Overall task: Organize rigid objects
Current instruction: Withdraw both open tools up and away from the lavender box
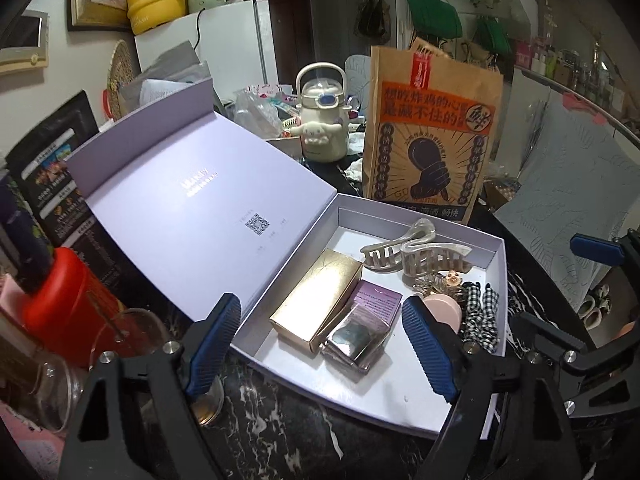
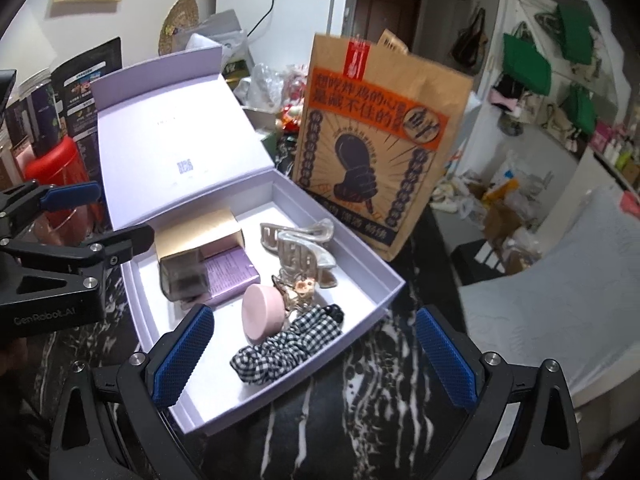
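An open lilac box [image 1: 496,256] [image 2: 384,300] lies on the dark marble table with its lid [image 1: 200,200] [image 2: 176,132] leaning back. Inside lie a gold carton [image 1: 316,300] [image 2: 192,232], a purple carton [image 1: 376,300] [image 2: 230,270], a clear shiny case [image 1: 354,338] [image 2: 184,276], a beige hair claw [image 1: 420,256] [image 2: 300,248], a pink round case [image 1: 442,308] [image 2: 262,316] and a checked scrunchie [image 1: 482,312] [image 2: 288,344]. My left gripper [image 1: 322,350] is open above the box's near end. My right gripper [image 2: 316,360] is open over the box's near right corner.
A brown paper bag [image 1: 432,136] [image 2: 380,152] stands behind the box. A cream kettle-shaped bottle [image 1: 324,116] stands further back. A red tin [image 1: 68,304] [image 2: 60,172], a glass jar [image 1: 52,384] and dark packets crowd the left. A bed [image 2: 560,300] lies right of the table.
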`<state>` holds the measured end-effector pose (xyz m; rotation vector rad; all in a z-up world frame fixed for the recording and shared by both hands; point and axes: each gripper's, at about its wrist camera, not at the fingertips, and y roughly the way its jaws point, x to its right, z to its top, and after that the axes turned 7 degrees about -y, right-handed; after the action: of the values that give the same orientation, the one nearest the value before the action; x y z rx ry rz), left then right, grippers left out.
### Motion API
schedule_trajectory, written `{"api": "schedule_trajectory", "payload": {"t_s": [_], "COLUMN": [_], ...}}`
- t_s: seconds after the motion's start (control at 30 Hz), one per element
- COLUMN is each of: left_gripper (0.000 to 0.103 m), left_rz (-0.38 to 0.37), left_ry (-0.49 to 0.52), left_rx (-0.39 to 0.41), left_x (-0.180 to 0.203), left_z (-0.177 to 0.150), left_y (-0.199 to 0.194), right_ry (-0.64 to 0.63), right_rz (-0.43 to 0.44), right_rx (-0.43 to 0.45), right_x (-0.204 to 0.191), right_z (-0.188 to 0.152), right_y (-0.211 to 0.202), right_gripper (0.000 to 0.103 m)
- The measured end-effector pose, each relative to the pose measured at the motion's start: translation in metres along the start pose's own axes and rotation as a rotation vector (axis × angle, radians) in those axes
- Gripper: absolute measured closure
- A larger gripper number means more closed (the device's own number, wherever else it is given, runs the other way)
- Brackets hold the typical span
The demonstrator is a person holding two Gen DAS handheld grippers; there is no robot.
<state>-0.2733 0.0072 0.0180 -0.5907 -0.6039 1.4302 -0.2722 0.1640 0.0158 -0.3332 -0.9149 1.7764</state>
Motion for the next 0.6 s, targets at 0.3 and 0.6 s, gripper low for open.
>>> {"api": "schedule_trajectory", "payload": {"t_s": [0.3,0.6], "left_gripper": [0.02,0.02], "left_rz": [-0.016,-0.023], "left_ry": [0.0,-0.011], "left_rx": [0.032,0.077], "left_x": [0.001,0.001], "left_z": [-0.007,-0.021], "left_y": [-0.041,-0.092], "right_ry": [0.038,0.054], "right_rz": [-0.015,-0.012], "right_rx": [0.056,0.118], "right_x": [0.0,-0.006], "right_z": [-0.007,-0.02], "right_y": [-0.047,-0.093], "right_gripper": [0.001,0.001]}}
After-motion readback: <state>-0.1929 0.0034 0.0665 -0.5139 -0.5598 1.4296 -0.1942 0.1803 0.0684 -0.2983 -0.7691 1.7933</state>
